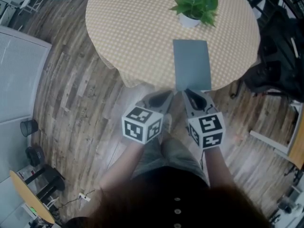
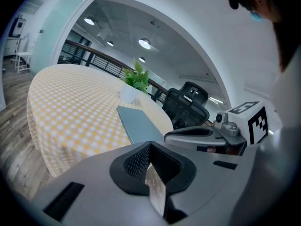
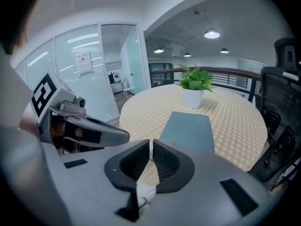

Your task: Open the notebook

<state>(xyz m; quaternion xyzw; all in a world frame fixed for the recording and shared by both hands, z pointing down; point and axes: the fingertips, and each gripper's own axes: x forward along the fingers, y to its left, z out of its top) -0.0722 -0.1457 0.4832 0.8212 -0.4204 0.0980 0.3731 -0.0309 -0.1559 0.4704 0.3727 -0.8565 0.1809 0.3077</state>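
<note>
The notebook (image 1: 192,63) lies closed at the surface's (image 1: 133,27) near edge. It looks thin, light and smooth-covered, so catch the cover's free edge. The left gripper (image 1: 167,96) and right gripper (image 1: 190,95) hover near it, both pressed together and empty.

Bare tablecloth (image 1: 133,27) lies left of the notebook (image 1: 192,64); a potted plant (image 1: 194,7) stands just beyond it.

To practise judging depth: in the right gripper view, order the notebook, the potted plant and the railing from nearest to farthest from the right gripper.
1. Notebook: flat at the near edge of the table, just ahead of the right gripper.
2. Potted plant: farther along the table, beyond the notebook.
3. Railing: behind the table, at the back.
</note>
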